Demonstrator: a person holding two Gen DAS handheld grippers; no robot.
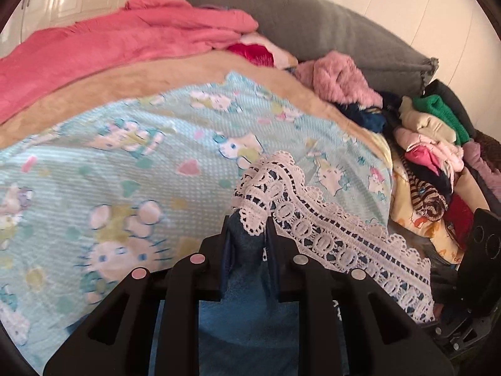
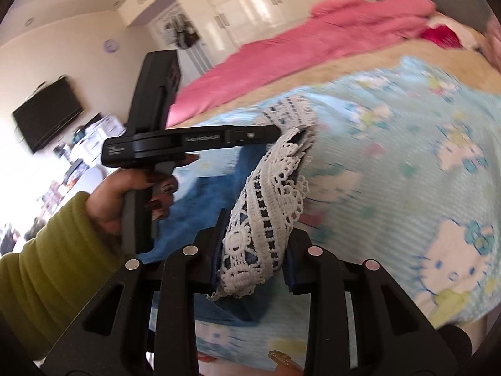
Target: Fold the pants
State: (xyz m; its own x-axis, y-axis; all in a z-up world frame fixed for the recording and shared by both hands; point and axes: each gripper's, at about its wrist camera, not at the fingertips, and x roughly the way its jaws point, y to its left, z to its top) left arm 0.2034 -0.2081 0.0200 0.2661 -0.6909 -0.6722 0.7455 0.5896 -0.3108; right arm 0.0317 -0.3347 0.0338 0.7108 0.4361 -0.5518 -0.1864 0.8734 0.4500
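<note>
The pants (image 1: 247,316) are blue fabric with a white lace hem (image 1: 316,219). In the left wrist view my left gripper (image 1: 249,228) is shut on the blue fabric and lace, and the lace band runs off to the lower right. In the right wrist view my right gripper (image 2: 255,244) is shut on a bunched lace hem (image 2: 266,216) of the pants (image 2: 206,194). The left gripper (image 2: 272,134) also shows there, held side-on by a hand in a green sleeve, pinching the lace higher up. The pants hang above a light blue Hello Kitty sheet (image 1: 141,163).
A pink blanket (image 1: 109,47) and a beige blanket (image 1: 141,84) lie beyond the sheet. A grey pillow (image 1: 313,28) stands at the back. A pile of mixed clothes (image 1: 429,144) lies to the right. A wall TV (image 2: 47,116) and wardrobes (image 2: 244,9) show in the right wrist view.
</note>
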